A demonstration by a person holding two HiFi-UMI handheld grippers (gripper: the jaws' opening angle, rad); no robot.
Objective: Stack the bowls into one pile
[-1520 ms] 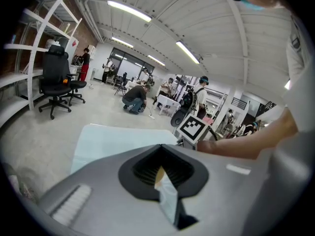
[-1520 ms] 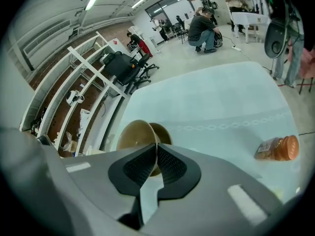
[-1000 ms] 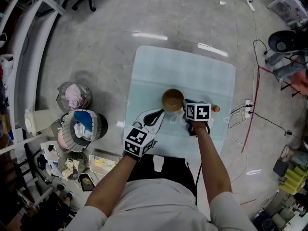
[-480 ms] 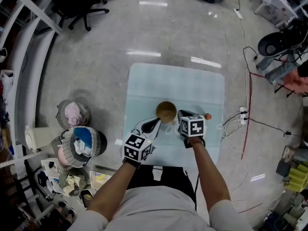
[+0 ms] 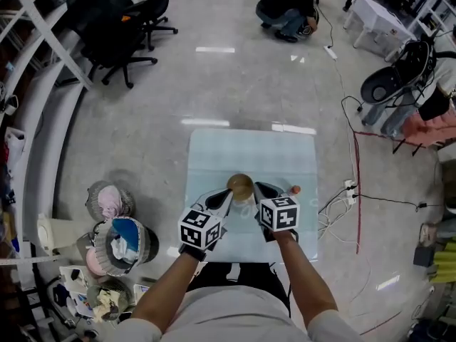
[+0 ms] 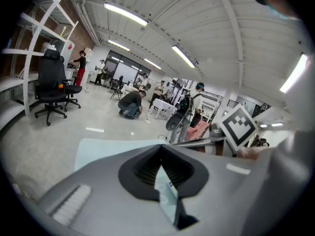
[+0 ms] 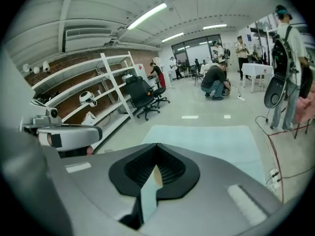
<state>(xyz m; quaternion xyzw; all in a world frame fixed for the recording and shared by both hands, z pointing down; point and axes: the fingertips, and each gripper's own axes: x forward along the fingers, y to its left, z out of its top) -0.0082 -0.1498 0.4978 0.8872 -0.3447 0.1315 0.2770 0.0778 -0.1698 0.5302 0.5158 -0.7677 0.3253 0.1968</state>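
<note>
Left gripper (image 5: 222, 197) and right gripper (image 5: 262, 191) both have fingers clenched on nothing. The brown bowl pile (image 5: 240, 186) sits mid-worktop (image 5: 285, 155), with the grippers at its 7 and 4 o'clock. Stacking looks finished; next, simply back away.

Table (image 5: 249, 148) stands at frame centre. Bowl (image 5: 240, 185) sits on its near half. Left gripper (image 5: 222, 197) lies just lower left of the bowl and right gripper (image 5: 262, 191) just lower right, with the bowl between them. Small round item (image 5: 295, 189) rests on the table, right of the right gripper. Office chair (image 5: 121, 20) upper left; baskets (image 5: 114, 226) on floor lower left; crouching person (image 5: 288, 6) at top.
</note>
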